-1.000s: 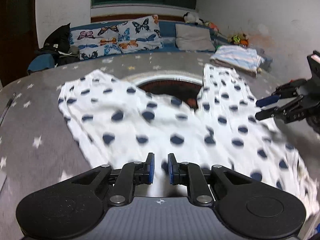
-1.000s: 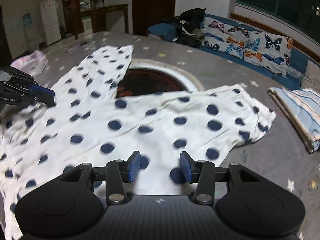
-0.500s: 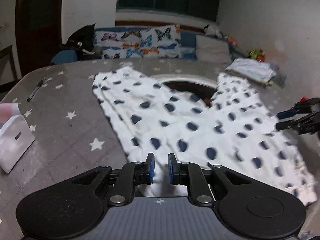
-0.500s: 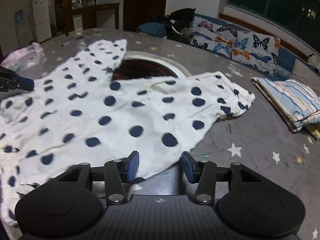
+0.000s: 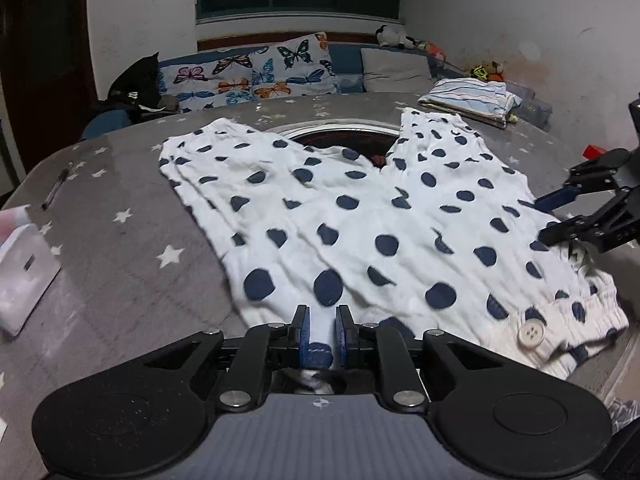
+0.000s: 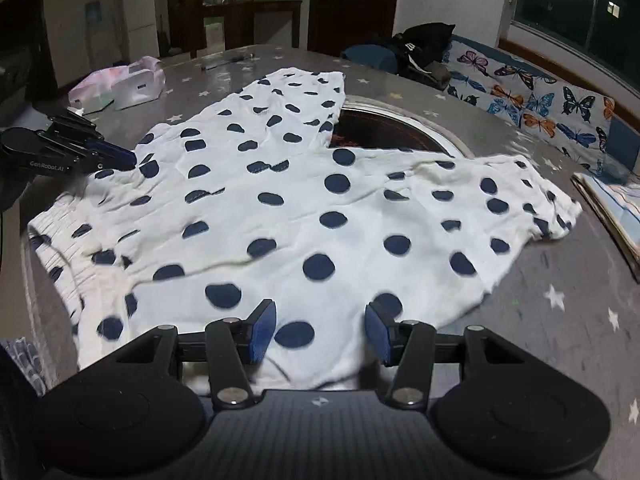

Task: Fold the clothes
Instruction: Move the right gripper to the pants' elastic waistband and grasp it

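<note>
The white cotton trousers with navy dots (image 5: 360,216) lie spread flat on the grey star-print table (image 5: 120,240), legs far; no fold made yet. The left gripper (image 5: 322,332) pinches the near waistband; the right gripper (image 6: 320,332), jaws opening, has released the cloth.

Butterfly pillows (image 5: 256,74) — striped folded cloth (image 5: 472,96) — pink bag (image 6: 120,86)

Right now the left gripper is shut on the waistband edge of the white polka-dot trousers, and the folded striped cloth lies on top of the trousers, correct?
Not quite. The left gripper is shut on the white polka-dot trousers, but the folded striped cloth lies on the grey star-print table beyond the trouser legs, apart from them. The left wrist view shows it.
</note>
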### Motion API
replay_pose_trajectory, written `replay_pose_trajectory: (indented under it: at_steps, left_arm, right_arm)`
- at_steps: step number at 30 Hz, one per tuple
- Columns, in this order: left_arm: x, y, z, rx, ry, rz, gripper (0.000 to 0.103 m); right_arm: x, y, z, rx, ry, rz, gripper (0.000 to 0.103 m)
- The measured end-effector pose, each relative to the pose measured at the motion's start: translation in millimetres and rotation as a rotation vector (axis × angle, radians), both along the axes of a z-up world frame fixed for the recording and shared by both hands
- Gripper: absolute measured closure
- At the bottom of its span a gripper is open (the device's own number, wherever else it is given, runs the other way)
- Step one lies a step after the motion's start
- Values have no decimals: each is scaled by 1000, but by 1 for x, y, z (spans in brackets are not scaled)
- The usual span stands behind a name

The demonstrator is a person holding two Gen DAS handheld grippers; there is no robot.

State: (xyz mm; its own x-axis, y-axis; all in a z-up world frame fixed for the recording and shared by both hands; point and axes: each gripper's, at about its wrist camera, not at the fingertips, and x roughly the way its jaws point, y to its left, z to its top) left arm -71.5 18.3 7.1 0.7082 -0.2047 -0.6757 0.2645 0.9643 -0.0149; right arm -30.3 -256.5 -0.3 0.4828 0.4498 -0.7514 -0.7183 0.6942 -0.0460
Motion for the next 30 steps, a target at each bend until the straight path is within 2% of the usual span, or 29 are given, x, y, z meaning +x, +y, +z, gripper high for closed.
replay_pose_trajectory:
  at_steps: [5,11,16,22,28,30]
  left_arm:
    - [-8,1,14,-5,-19,13,87]
    - [-16,-21,36,-35,-92,-53,87]
    - [-15,-34,25,-29,-55,-90,86]
    - [-23,-27,1,15,6,-65,86]
    - [-39,-26,15,-14,-21,-70,86]
    - [-45,-30,20,-31,-28,-86,81]
  right_arm:
    - [-14,-7,10,-37,-28,-1,52]
    - [-30,9,28,48,-45,58,52]
    - [-41,31,18,52,-21,141,52]
    - [-54,22,3,17,23,144,52]
    - [-66,17,17,36,2,139,52]
    - [-71,24,23,57,-4,169,53]
